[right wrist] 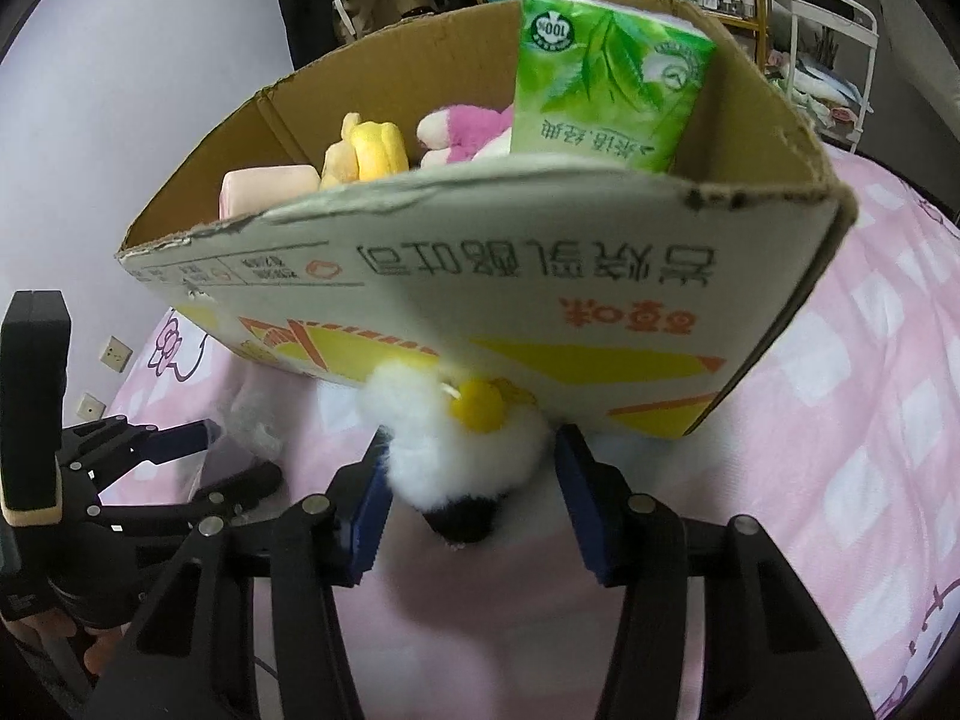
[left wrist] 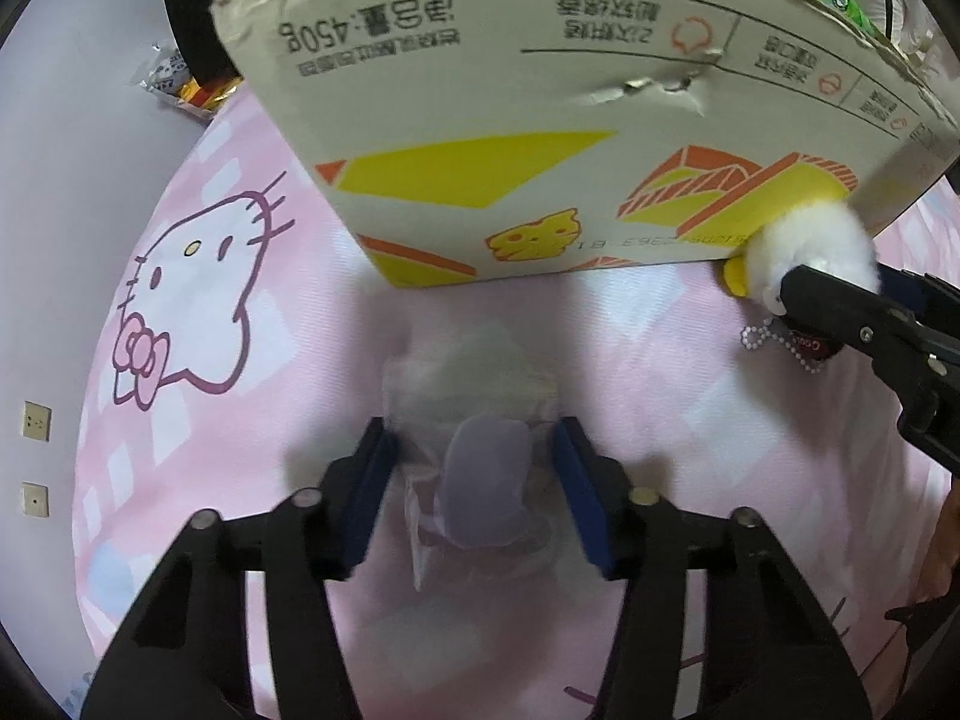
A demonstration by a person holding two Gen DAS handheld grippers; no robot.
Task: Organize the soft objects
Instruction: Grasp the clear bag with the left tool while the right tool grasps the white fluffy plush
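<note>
A cardboard box (left wrist: 540,90) stands on a pink bed sheet (left wrist: 210,390); in the right wrist view the box (right wrist: 540,312) holds a green tissue pack (right wrist: 606,78), a yellow plush (right wrist: 366,147), a pink plush (right wrist: 462,132) and a pink soft block (right wrist: 264,189). My left gripper (left wrist: 477,468) is shut on a pale plastic-wrapped soft packet (left wrist: 480,480) lying on the sheet. My right gripper (right wrist: 468,480) is shut on a white fluffy duck plush (right wrist: 456,450) with a yellow beak, at the box's front wall. The duck (left wrist: 804,246) and its bead chain (left wrist: 756,336) show in the left view.
A snack wrapper (left wrist: 180,81) lies on the floor beyond the bed's edge. Wall sockets (left wrist: 36,420) sit at the left. Shelves and a white rack (right wrist: 828,48) stand behind the box. The left gripper (right wrist: 180,456) shows at the right view's left.
</note>
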